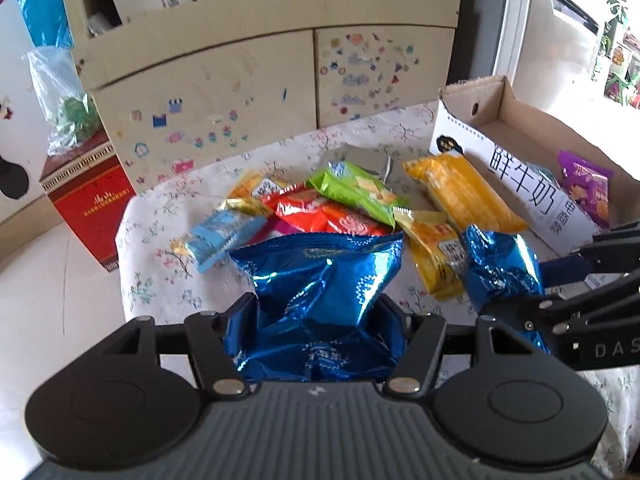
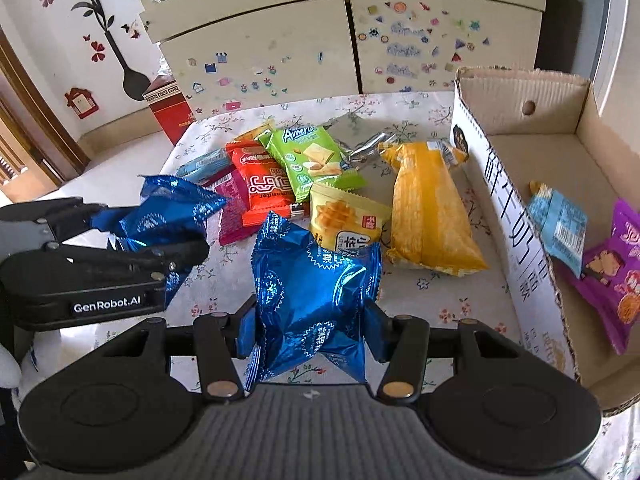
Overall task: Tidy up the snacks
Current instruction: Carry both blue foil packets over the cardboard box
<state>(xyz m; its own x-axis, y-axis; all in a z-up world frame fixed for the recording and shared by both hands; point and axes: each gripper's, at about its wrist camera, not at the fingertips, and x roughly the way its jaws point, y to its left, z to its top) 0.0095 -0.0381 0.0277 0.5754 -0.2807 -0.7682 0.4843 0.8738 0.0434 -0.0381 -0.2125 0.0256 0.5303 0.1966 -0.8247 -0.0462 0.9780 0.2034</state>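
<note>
My left gripper [image 1: 316, 320] is shut on a shiny blue snack packet [image 1: 320, 280] and holds it above the table; it also shows in the right wrist view [image 2: 160, 220]. My right gripper [image 2: 308, 320] is shut on a second blue packet [image 2: 316, 288], seen in the left wrist view [image 1: 500, 268] too. Behind them, loose snacks lie in a pile: a green packet [image 2: 308, 160], a red one [image 2: 260, 184], a small yellow one [image 2: 348, 220] and a long yellow one [image 2: 428, 216]. A cardboard box [image 2: 520, 96] at the right holds a purple packet [image 2: 616, 276] and a light blue one [image 2: 560, 224].
The table has a floral cloth [image 2: 440, 292]. A cream cabinet with stickers [image 2: 280, 40] stands behind it. A red box [image 1: 88, 200] stands on the floor at the left. A silver wrapper [image 2: 368, 144] lies at the back of the pile.
</note>
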